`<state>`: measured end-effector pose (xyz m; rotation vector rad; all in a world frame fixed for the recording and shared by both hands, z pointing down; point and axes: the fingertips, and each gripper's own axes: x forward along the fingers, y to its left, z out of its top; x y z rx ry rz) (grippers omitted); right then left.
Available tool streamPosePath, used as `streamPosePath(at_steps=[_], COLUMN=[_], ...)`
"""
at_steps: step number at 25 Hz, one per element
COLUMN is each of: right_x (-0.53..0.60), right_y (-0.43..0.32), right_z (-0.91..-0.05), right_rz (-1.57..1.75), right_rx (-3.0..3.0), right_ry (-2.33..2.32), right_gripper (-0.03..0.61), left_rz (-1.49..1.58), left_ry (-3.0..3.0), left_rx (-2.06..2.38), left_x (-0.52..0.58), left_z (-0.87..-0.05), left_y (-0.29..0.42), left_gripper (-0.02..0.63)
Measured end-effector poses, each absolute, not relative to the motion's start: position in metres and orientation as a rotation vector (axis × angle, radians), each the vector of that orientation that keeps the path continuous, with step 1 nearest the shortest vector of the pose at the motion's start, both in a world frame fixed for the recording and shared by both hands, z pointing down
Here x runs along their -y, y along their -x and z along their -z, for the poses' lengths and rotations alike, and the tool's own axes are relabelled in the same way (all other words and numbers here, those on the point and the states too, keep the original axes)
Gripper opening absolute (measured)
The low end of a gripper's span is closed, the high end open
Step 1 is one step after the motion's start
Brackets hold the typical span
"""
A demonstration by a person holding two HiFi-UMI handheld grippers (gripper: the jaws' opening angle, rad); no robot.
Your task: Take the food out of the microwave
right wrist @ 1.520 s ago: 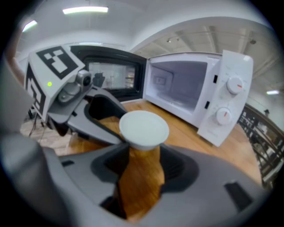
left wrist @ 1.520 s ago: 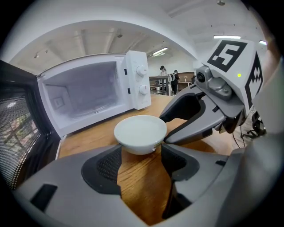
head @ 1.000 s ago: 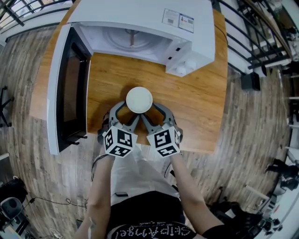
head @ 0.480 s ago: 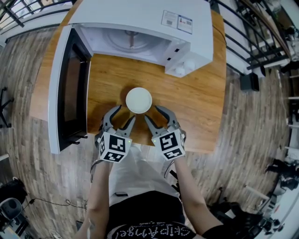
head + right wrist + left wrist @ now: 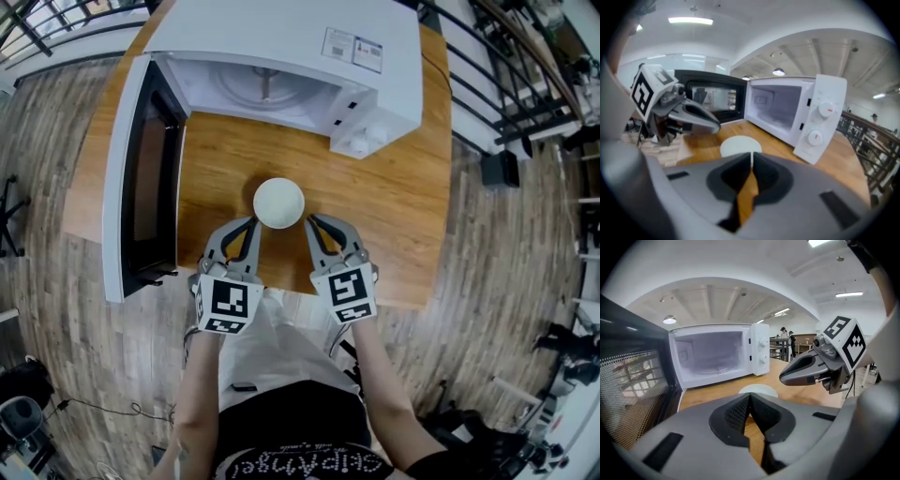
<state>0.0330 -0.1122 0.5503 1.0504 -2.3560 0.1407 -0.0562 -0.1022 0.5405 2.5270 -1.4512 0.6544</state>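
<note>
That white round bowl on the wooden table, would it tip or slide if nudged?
Probably slide: the white bowl looks low and wide, sitting flat on the table. Its smooth surface may be slippery to pinch. It seems rigid, keeping a clean round outline.

Count:
- 2 claws: left claw (image 5: 250,223) and right claw (image 5: 312,222). Both have just snapped closed, with nothing between the jaws.
- 2 marker cubes (image 5: 228,305) (image 5: 349,295), one per claw.
- 1 white bowl (image 5: 278,202), just ahead of the two claw tips.
- 1 microwave (image 5: 281,56), further ahead of the claws, with 1 door (image 5: 141,178), open, and 2 knobs (image 5: 826,109) (image 5: 815,137).
- 1 wooden surface (image 5: 403,206) under the claws.
- 2 people (image 5: 783,332), tiny, far beyond the left claw.
</note>
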Motion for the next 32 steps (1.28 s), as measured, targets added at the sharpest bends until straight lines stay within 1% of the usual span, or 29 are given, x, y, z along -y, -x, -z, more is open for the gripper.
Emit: streamPosePath(at_steps=[8, 16, 24, 32], right_x=[0.133, 0.13, 0.095, 0.04], right_y=[-0.052, -0.094, -0.142, -0.166], right_z=[-0.484, -0.394, -0.316, -0.28], right_rz=[-0.226, -0.207, -0.152, -0.196], right_rx=[2.455, 2.502, 2.543, 2.614], right_ry=[-1.202, -1.387, -1.533, -1.605], right_gripper=[0.035, 0.034, 0.034, 0.034], left_rz=[-0.397, -0.161, -0.021, 0.119], left_ry=[-2.488, -2.501, -2.589, -2.647], left_rx=[1.519, 1.602, 1.643, 1.618], left_x=[0.115, 0.125, 0.1, 0.061], left_z=[-0.481, -0.393, -0.318, -0.275], left_y=[0.06, 0.074, 0.068, 0.061], left_gripper=[0.031, 0.031, 0.031, 0.031])
